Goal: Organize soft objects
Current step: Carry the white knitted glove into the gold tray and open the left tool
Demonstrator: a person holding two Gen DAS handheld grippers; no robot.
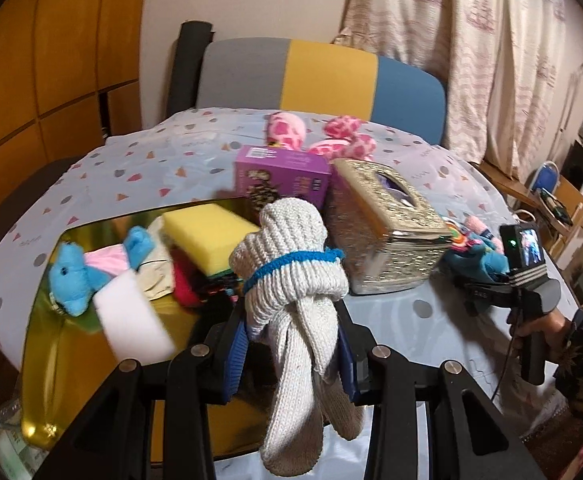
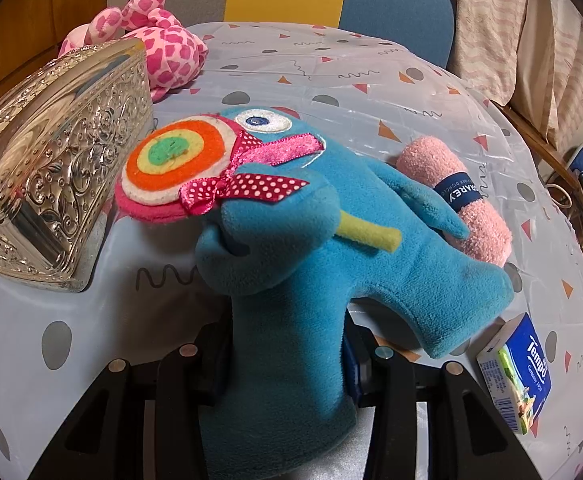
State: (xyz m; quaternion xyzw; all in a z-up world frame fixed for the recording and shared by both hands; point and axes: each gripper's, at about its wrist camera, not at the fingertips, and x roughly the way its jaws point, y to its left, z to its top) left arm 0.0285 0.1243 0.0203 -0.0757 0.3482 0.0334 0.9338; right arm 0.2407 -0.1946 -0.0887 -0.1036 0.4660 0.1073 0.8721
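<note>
My left gripper (image 1: 291, 344) is shut on a knotted white knit glove (image 1: 295, 264) with a blue cuff line, held above the table's near edge beside a gold tray (image 1: 51, 376). The tray holds a blue plush bear (image 1: 71, 276), a yellow sponge (image 1: 207, 236), a white sponge (image 1: 131, 320) and cloths. My right gripper (image 2: 287, 344) is shut on a teal plush monster (image 2: 299, 248) with a felt lollipop (image 2: 167, 160), lifted over the table. The right gripper also shows in the left wrist view (image 1: 471, 264).
An embossed silver tissue box (image 1: 383, 232) (image 2: 51, 160) stands mid-table, a purple box (image 1: 279, 176) behind it. A pink spotted plush (image 2: 159, 44) lies at the back. A rolled pink towel (image 2: 459, 200) and a Tempo tissue pack (image 2: 519, 376) lie on the right.
</note>
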